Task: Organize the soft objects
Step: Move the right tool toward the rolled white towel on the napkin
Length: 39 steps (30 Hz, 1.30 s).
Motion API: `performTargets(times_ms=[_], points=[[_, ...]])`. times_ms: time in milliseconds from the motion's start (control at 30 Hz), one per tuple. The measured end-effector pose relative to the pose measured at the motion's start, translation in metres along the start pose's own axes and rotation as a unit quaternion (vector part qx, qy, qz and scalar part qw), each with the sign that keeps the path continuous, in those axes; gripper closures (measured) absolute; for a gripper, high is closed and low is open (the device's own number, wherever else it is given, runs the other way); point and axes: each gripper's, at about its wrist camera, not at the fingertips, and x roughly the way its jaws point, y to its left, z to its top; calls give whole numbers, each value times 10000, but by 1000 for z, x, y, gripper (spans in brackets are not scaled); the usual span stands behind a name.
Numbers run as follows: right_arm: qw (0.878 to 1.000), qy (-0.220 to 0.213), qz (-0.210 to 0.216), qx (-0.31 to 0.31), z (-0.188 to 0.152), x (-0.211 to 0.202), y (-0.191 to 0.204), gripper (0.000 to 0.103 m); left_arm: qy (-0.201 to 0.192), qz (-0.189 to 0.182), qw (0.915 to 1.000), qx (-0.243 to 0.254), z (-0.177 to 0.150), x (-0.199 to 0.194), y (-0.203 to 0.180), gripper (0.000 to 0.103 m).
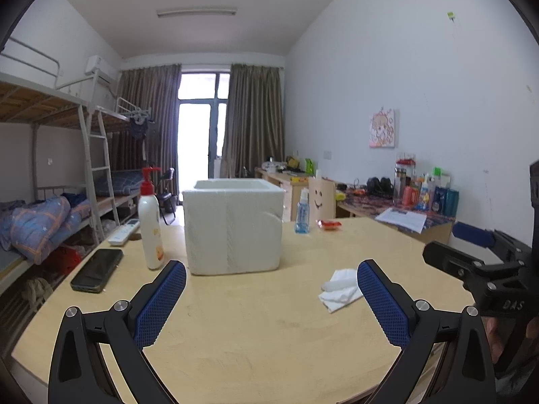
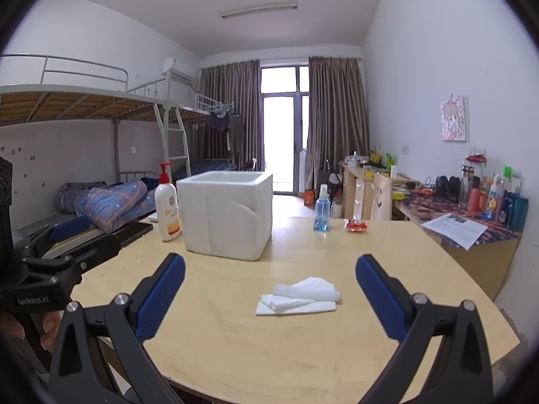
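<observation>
Two matching handheld grippers, black plastic frames with forked, angular arms. Left gripper (image 1: 271, 298): blue fingers (image 1: 161, 303) with fine diamond-grid texture, round silver screws at the linkage joints, triangular cutouts in the outer arms. Right gripper (image 2: 269, 294): same blue textured fingers (image 2: 380, 294), same silver screws. Seen from the right wrist, white "GenRobot.AI" lettering on the left gripper's body; from the left wrist, embossed "DAS" on the right one's black body.

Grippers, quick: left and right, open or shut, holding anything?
Left gripper: jaws wide open, holding nothing.
Right gripper: jaws wide open, empty; tissue lies on the table between them.
</observation>
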Motion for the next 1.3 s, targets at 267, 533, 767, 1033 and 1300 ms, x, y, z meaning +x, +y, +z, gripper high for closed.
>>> performTargets(times_ms=[267, 533, 767, 1033, 1300], points=[[9995, 321, -16, 8, -9, 22, -14, 1, 350, -62, 9994, -7, -7, 25, 2, 1], [9982, 600, -46, 70, -15, 41, -32, 1, 709, -371, 9965, 248, -10, 56, -17, 1], [9958, 882, 16, 235, -18, 58, -53, 1, 1015, -557, 9926, 357, -10, 78, -25, 1], [9923, 1216, 217, 37, -19, 81, -64, 1, 1230, -687, 9895, 310, -9, 98, -31, 1], [9835, 1707, 583, -104, -23, 109, -86, 23, 1631, -966, 9816, 205, -12, 127, -40, 1]])
